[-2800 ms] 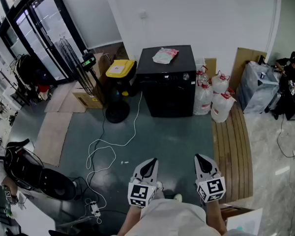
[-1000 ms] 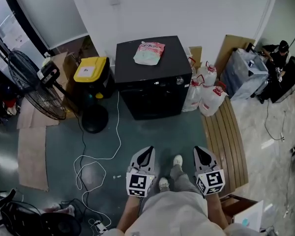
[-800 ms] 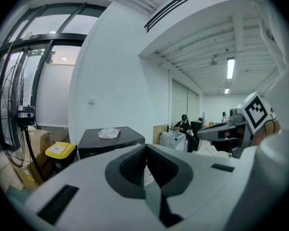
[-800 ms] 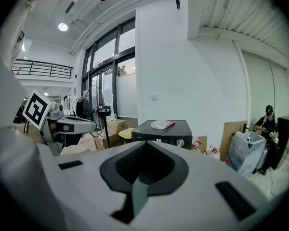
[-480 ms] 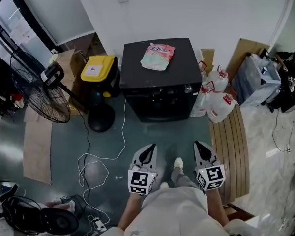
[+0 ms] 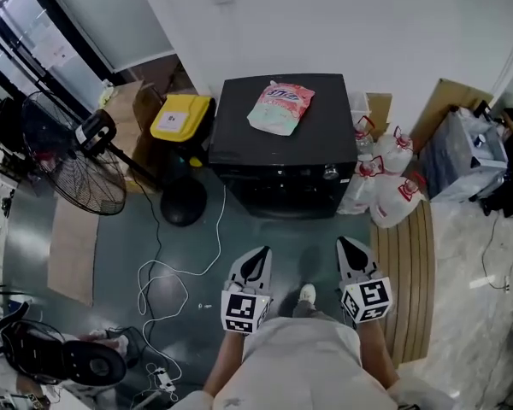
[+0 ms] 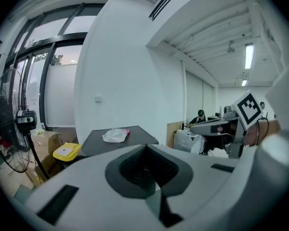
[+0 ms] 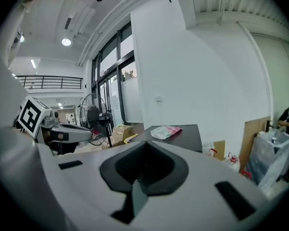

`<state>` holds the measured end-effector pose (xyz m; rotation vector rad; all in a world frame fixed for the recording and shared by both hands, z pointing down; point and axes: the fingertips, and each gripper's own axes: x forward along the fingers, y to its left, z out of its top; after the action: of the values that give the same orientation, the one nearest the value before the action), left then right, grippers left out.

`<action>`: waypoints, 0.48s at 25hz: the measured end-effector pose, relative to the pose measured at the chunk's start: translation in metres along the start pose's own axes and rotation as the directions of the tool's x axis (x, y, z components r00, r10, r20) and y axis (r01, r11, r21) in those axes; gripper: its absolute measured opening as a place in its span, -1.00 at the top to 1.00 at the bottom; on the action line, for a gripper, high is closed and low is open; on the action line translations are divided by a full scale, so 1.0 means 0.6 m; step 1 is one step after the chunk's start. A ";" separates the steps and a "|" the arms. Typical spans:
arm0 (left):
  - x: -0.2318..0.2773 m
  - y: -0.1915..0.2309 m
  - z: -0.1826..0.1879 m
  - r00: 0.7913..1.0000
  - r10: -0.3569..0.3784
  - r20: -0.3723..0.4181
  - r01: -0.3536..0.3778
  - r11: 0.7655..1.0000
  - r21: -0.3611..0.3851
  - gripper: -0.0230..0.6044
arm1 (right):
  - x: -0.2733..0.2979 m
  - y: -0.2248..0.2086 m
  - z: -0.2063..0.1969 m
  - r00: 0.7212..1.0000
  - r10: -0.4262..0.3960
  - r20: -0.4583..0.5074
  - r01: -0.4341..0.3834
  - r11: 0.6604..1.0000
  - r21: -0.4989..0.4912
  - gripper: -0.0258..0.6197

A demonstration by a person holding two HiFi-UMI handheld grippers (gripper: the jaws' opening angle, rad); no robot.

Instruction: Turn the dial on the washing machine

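Head view — washing machine (image 6: 239, 122) ahead, dial (image 6: 329, 172) untouched

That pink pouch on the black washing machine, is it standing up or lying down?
Lying down. The head view shows the pouch flat on its broad side atop the washing machine, printed face up.

The person is walking forward, carrying the left tongs (image 6: 257, 255) and right tongs (image 6: 347, 246) along, so the black washing machine (image 6: 282, 135) is drawing nearer ahead while the standing fan (image 6: 90, 173) is coming fully into sight at the left.
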<state>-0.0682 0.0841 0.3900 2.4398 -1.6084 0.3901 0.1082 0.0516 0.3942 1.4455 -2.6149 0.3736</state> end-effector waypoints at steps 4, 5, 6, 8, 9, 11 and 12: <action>0.024 -0.007 -0.003 1.000 0.019 -0.012 -0.020 1.000 -0.016 0.89 | 0.022 -0.023 -0.004 1.000 0.022 -0.003 -0.022 1.000 0.001 0.90; 0.031 -0.009 -0.005 1.000 0.016 -0.022 -0.017 1.000 -0.017 0.89 | 0.028 -0.028 -0.003 1.000 0.023 -0.004 -0.023 1.000 0.004 0.90; 0.040 -0.011 -0.008 0.999 0.011 -0.034 -0.012 1.000 -0.015 0.89 | 0.034 -0.034 -0.003 1.000 0.023 -0.005 -0.023 1.000 0.007 0.90; 0.059 -0.014 -0.013 0.999 0.000 -0.054 0.000 1.000 -0.005 0.89 | 0.043 -0.047 -0.006 1.000 0.017 -0.012 -0.017 1.000 0.016 0.90; 0.066 -0.015 -0.014 0.998 -0.005 -0.058 0.005 1.000 0.000 0.89 | 0.046 -0.052 -0.011 1.000 0.014 -0.019 -0.013 1.000 0.020 0.90; 0.077 -0.013 -0.010 0.998 -0.009 -0.056 0.009 1.000 0.002 0.89 | 0.051 -0.058 -0.021 0.999 0.007 -0.036 -0.006 1.000 0.027 0.90; 0.083 -0.008 -0.007 0.999 -0.009 -0.051 0.009 1.000 0.000 0.89 | 0.056 -0.059 -0.024 0.999 0.006 -0.043 -0.005 1.000 0.027 0.90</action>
<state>-0.0454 0.0441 0.4102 2.4156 -1.5768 0.4471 0.1203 0.0098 0.4211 1.4223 -2.5900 0.4376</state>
